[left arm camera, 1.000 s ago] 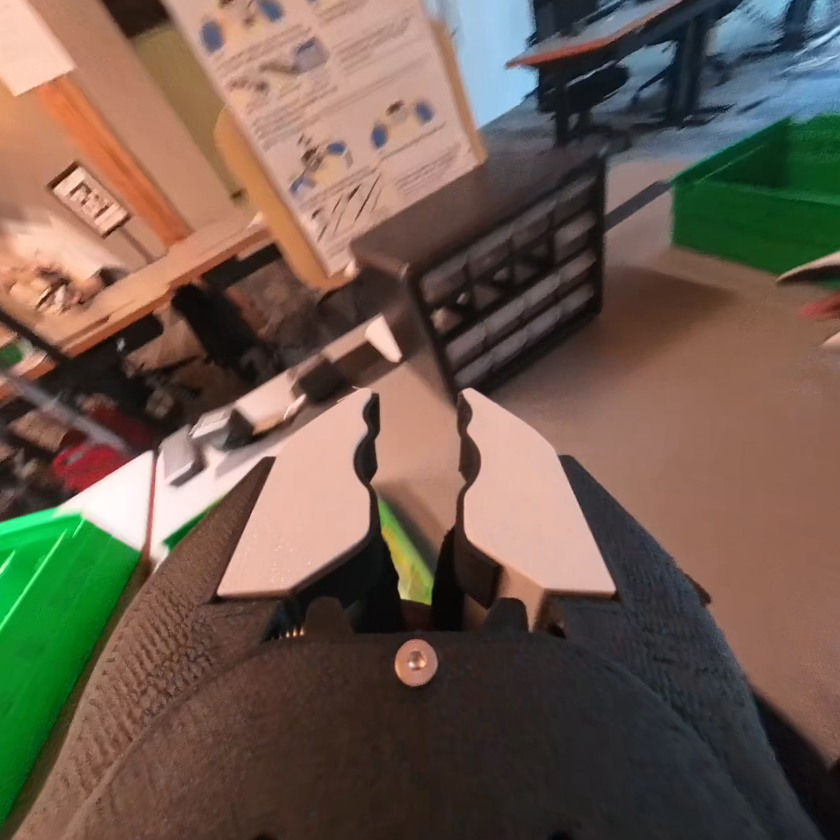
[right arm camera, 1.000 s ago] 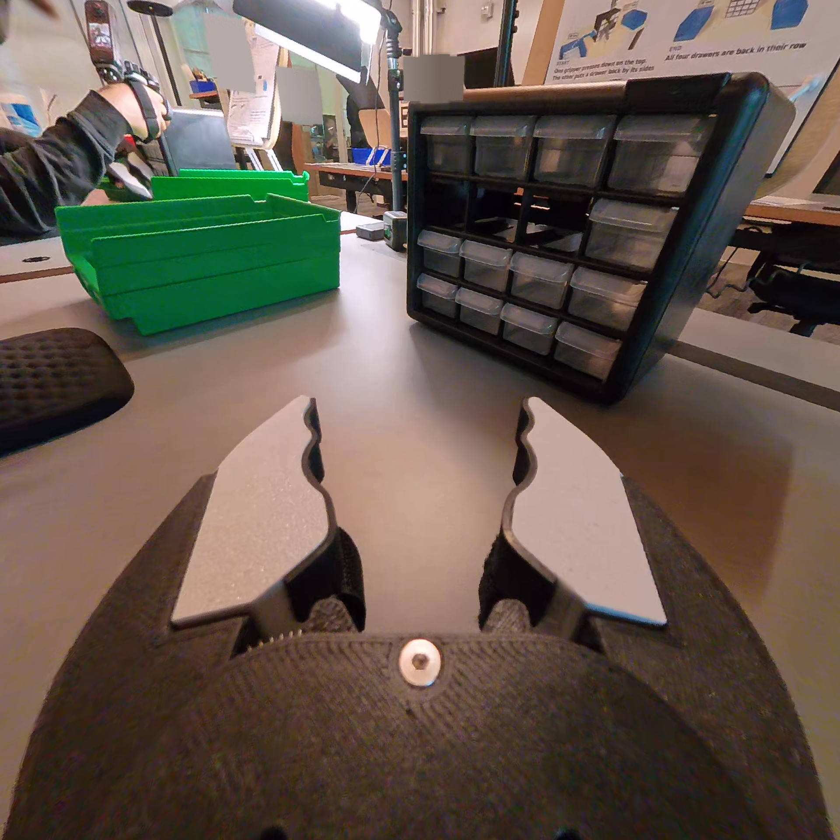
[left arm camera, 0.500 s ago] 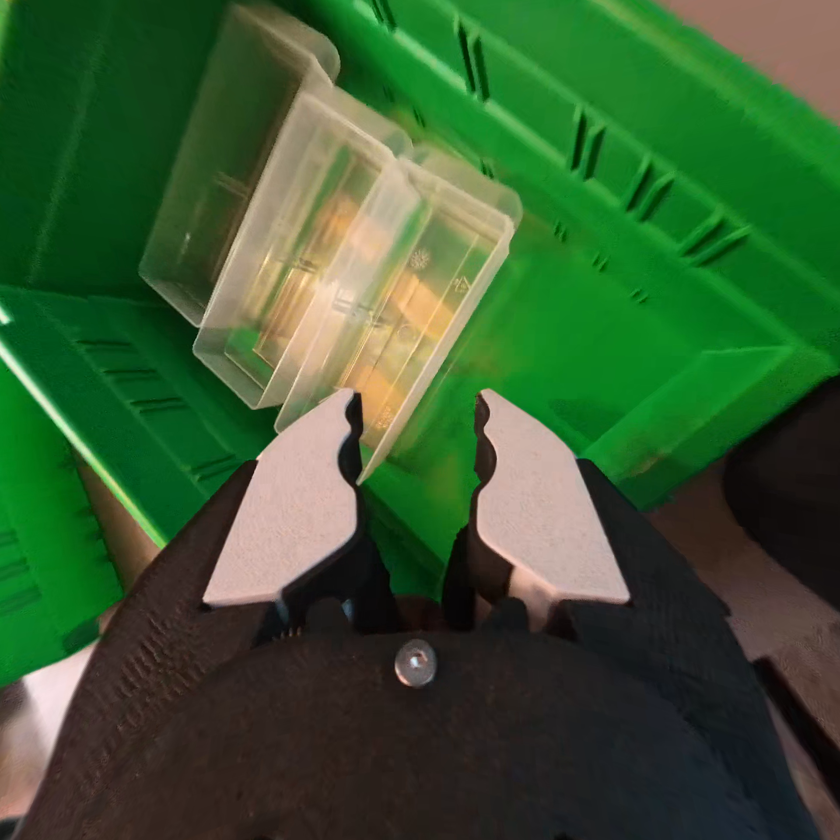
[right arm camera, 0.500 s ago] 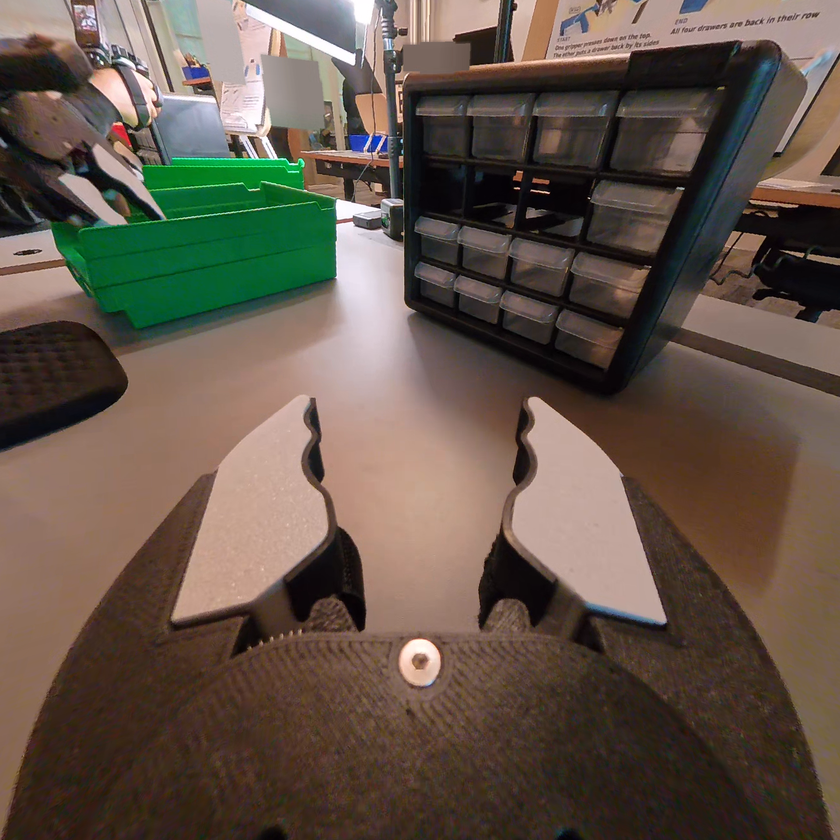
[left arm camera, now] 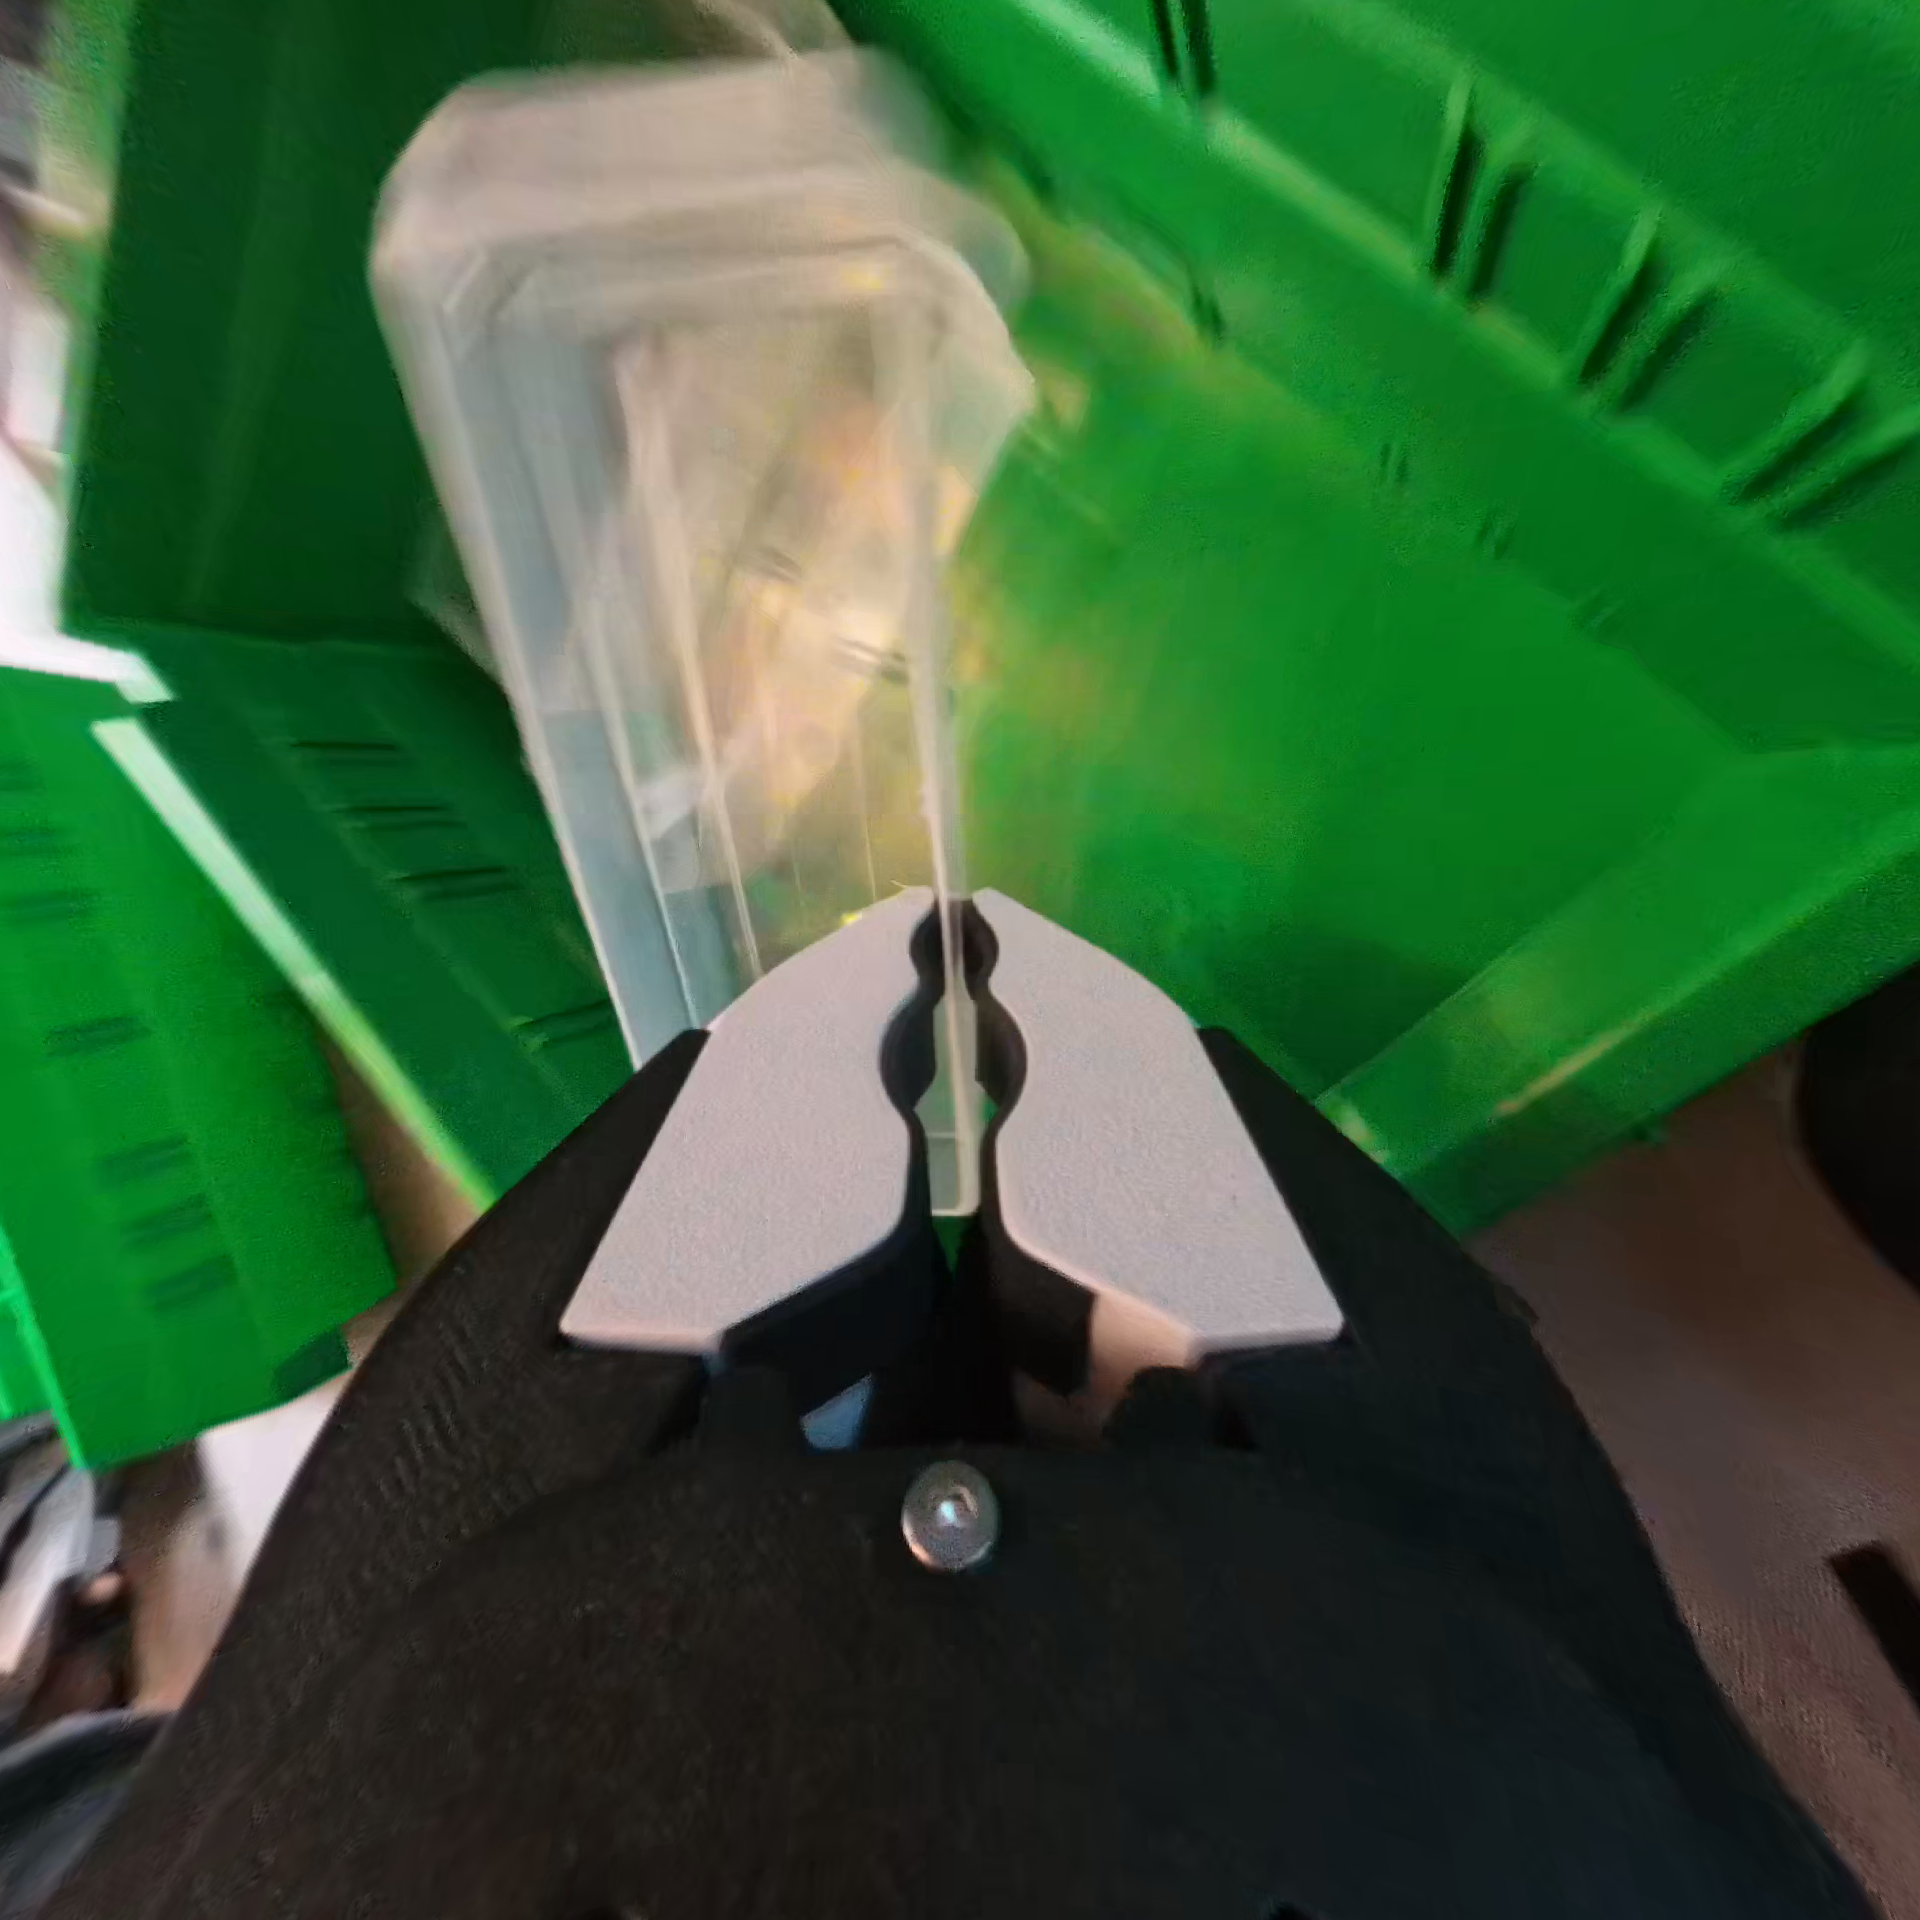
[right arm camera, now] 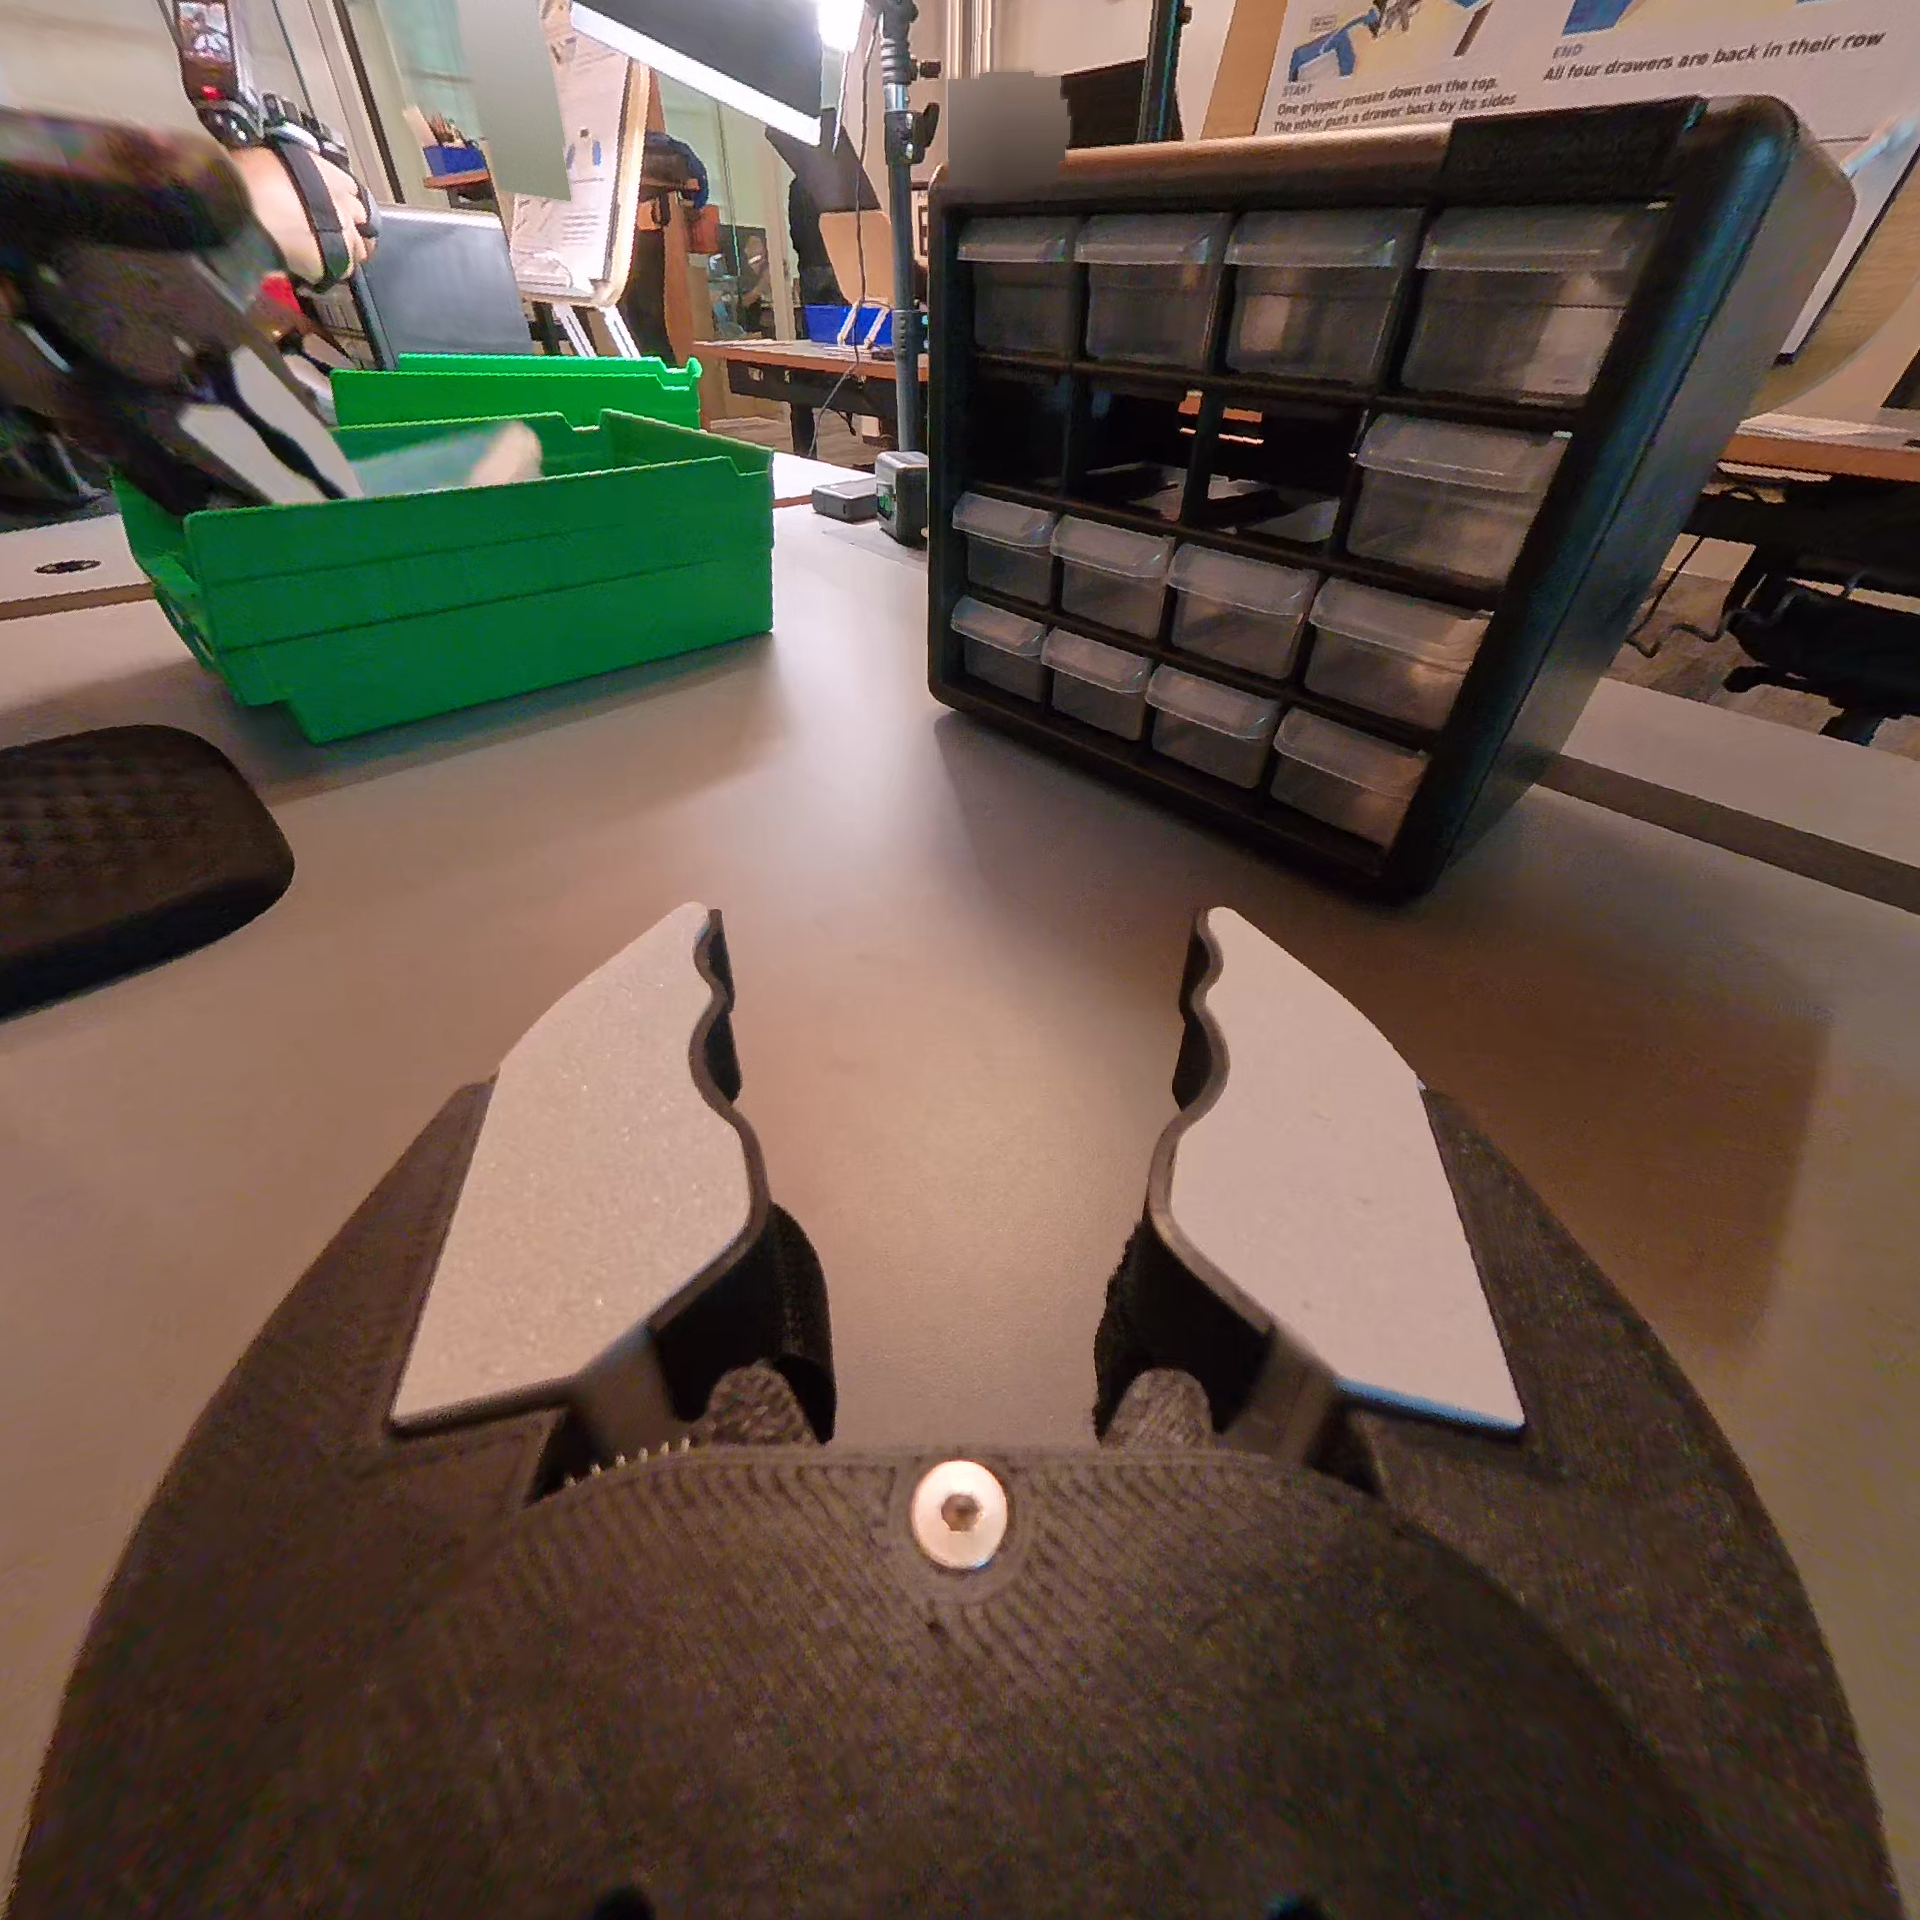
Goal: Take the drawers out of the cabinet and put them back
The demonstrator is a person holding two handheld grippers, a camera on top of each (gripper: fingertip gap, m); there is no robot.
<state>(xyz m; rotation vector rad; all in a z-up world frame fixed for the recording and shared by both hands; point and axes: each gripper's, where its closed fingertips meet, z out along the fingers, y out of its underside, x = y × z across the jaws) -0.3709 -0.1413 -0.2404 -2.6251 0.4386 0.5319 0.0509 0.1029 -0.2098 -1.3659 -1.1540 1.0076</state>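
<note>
Since half a second ago, my left gripper [left arm camera: 951,914] has clamped a clear drawer [left arm camera: 717,499]'s wall to lift it from the green bin [left arm camera: 1455,520]; my right gripper [right arm camera: 954,935] waits wide.

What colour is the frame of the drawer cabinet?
Black; the cabinet shows best in the right wrist view.

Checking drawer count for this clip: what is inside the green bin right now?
Clear drawers sit inside the green bin, and the left gripper is shut on the wall of one. Blur and overlap hide how many there are; the bin floor beneath them is covered.
</note>
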